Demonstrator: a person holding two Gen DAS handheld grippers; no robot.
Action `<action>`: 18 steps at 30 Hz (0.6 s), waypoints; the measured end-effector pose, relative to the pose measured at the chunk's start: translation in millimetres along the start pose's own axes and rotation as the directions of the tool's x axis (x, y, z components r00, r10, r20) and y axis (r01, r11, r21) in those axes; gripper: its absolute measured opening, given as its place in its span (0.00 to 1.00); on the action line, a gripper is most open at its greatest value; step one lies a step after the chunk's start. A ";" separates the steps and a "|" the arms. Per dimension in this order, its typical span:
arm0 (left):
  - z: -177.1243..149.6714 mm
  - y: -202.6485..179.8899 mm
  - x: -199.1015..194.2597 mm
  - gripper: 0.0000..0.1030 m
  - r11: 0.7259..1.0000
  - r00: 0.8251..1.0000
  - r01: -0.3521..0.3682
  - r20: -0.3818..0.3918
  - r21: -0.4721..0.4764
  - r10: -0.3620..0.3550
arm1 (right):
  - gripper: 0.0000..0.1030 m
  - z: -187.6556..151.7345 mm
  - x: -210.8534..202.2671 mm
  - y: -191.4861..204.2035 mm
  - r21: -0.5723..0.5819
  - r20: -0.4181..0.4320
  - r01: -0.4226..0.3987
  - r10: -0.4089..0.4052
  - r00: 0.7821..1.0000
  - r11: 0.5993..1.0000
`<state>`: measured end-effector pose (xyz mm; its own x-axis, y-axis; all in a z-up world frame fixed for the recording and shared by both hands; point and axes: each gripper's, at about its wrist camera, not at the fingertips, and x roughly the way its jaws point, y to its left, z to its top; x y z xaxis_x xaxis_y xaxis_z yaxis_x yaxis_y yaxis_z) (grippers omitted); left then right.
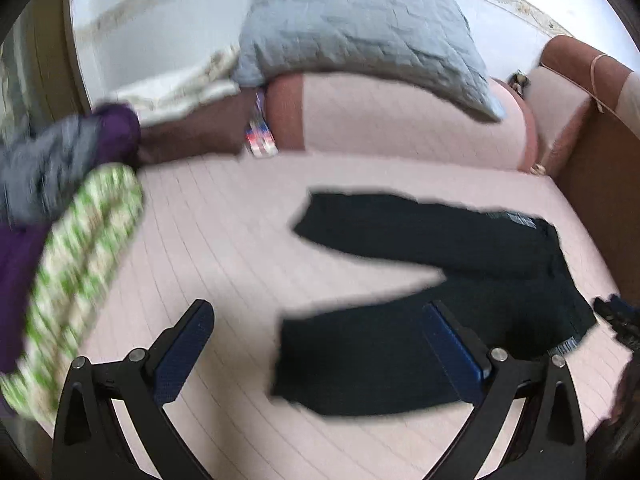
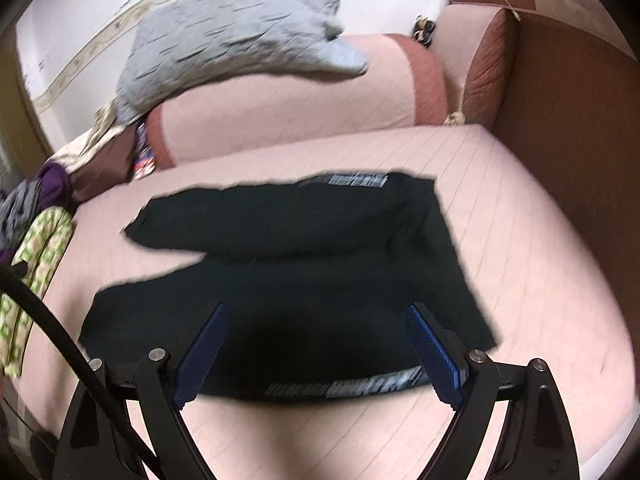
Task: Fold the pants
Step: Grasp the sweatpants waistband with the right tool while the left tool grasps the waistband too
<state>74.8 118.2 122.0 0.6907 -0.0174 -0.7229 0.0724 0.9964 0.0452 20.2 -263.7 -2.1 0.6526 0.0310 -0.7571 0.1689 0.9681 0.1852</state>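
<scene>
Pants (image 2: 288, 272) lie spread flat on our pink sofa seat (image 2: 540, 280), legs apart, waistband to the right. Our left gripper (image 1: 324, 344) hangs over the near leg's cuff, jaws wide and empty — our right gripper (image 2: 316, 344), likewise spread and holding nothing, hovers above the waistband's near edge.

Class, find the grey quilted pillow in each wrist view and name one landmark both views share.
Left wrist: the grey quilted pillow sits top centre, on the sofa back.
Right wrist: the pillow sits upper left, on the same backrest.
Shared landmark: the black pants spread on the pink seat.
</scene>
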 end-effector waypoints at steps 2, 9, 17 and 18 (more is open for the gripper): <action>28.6 7.2 9.1 1.00 0.997 0.997 -0.068 0.031 0.039 0.067 | 0.90 24.5 6.3 -11.6 -0.010 0.012 0.033 -0.033 0.999 0.999; 113.4 27.8 110.3 1.00 0.958 0.969 -0.244 0.010 0.149 0.245 | 0.90 93.4 76.8 -38.9 -0.088 -0.049 0.036 -0.041 0.998 0.995; 102.4 16.7 241.4 1.00 0.996 0.969 0.071 -0.235 -0.055 -0.082 | 0.90 128.8 178.4 -29.4 -0.213 -0.171 -0.009 -0.029 0.985 0.977; 99.7 12.5 253.1 1.00 0.994 0.964 0.083 -0.247 -0.073 -0.099 | 0.90 130.9 189.4 -24.7 -0.231 -0.194 -0.023 -0.023 0.981 0.973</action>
<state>322.3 118.0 8.4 0.4812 -0.0944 -0.8715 0.0765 0.9949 -0.0655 236.3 -314.3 -68.1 0.4931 0.0563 -0.8681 -0.0213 0.9984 0.0527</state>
